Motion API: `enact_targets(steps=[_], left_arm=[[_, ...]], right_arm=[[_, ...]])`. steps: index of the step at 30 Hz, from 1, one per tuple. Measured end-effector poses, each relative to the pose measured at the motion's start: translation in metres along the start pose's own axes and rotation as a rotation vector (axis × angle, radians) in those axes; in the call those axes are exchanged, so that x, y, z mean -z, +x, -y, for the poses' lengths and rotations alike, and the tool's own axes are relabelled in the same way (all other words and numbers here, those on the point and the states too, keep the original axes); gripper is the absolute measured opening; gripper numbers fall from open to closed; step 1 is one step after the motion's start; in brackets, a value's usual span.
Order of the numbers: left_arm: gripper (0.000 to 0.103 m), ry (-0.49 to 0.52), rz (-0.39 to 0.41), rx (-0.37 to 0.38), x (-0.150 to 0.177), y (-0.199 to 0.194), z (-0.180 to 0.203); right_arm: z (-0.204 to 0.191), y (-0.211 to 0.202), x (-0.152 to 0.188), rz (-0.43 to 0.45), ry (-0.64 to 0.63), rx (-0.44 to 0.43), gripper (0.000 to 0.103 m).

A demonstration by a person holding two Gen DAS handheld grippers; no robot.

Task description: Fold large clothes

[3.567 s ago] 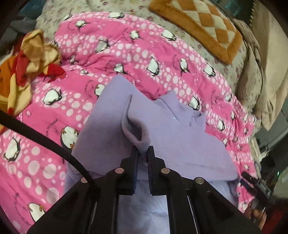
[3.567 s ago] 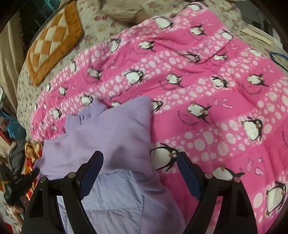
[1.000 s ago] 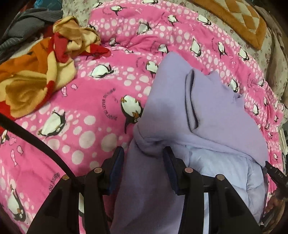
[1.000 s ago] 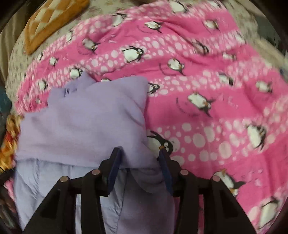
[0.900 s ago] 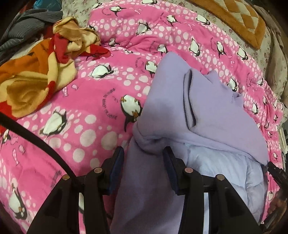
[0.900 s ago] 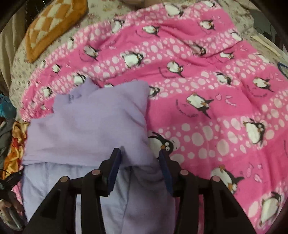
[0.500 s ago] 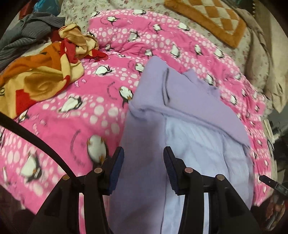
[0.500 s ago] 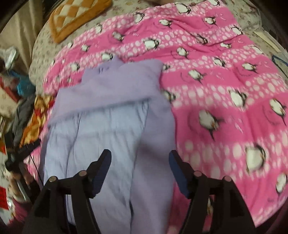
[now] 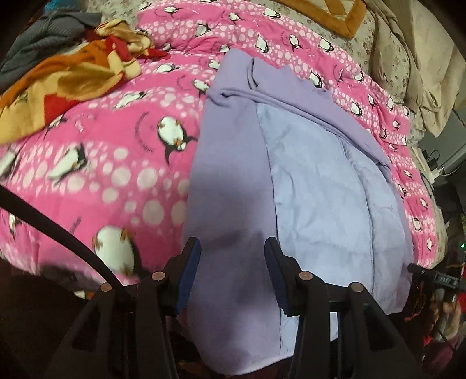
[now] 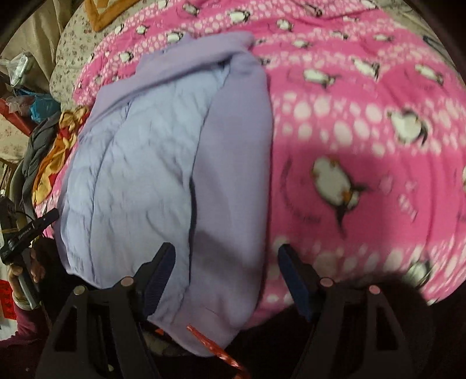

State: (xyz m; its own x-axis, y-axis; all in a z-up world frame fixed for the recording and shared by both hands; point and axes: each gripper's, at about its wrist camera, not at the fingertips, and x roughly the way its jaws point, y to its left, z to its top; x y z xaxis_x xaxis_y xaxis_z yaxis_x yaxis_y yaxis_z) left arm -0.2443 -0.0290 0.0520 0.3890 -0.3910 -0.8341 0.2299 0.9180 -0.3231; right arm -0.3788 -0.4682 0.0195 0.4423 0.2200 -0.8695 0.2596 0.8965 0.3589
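Note:
A lilac fleece garment with a paler quilted inside lies lengthwise on the pink penguin blanket. Its far end is folded over and both long sides are turned in. My left gripper hovers over the garment's near left corner, jaws apart, with cloth beneath them but not pinched. In the right wrist view the same garment reaches the bed's near edge. My right gripper hangs over its near right strip with the jaws opening; no pad presses on the cloth.
A crumpled orange, yellow and red cloth and a grey garment lie at the bed's left. An orange checked cushion and beige bedding lie at the far right. A red strip hangs under the near hem.
Both grippers have drawn back from the garment's folded far end to its near hem. The left let go of a pinched fold earlier. The right jaws have spread wider. The garment stays flat.

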Motion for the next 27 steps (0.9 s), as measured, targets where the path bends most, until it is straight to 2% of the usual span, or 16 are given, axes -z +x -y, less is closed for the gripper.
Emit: enact_targets(steps=[10,13,16,20,27], left_arm=[[0.016,0.029,-0.055,0.020,0.027,-0.009,-0.004],[0.016,-0.020,-0.063,0.021,0.029,-0.013,-0.013],[0.016,-0.064,-0.053,-0.007,0.025,-0.015,-0.026],[0.016,-0.045,-0.136,0.005,0.033,-0.002,-0.028],[0.016,-0.034,-0.202,0.026,0.038,0.016,-0.021]], right_arm=[[-0.004,0.008,0.032,-0.063,-0.018,-0.089,0.077],[-0.010,0.008,0.034,-0.070,-0.030,-0.101,0.077],[-0.012,0.012,0.034,-0.086,-0.013,-0.172,0.077],[-0.014,0.016,0.036,-0.094,-0.015,-0.169,0.077],[-0.010,0.017,0.033,-0.102,0.012,-0.198,0.078]])
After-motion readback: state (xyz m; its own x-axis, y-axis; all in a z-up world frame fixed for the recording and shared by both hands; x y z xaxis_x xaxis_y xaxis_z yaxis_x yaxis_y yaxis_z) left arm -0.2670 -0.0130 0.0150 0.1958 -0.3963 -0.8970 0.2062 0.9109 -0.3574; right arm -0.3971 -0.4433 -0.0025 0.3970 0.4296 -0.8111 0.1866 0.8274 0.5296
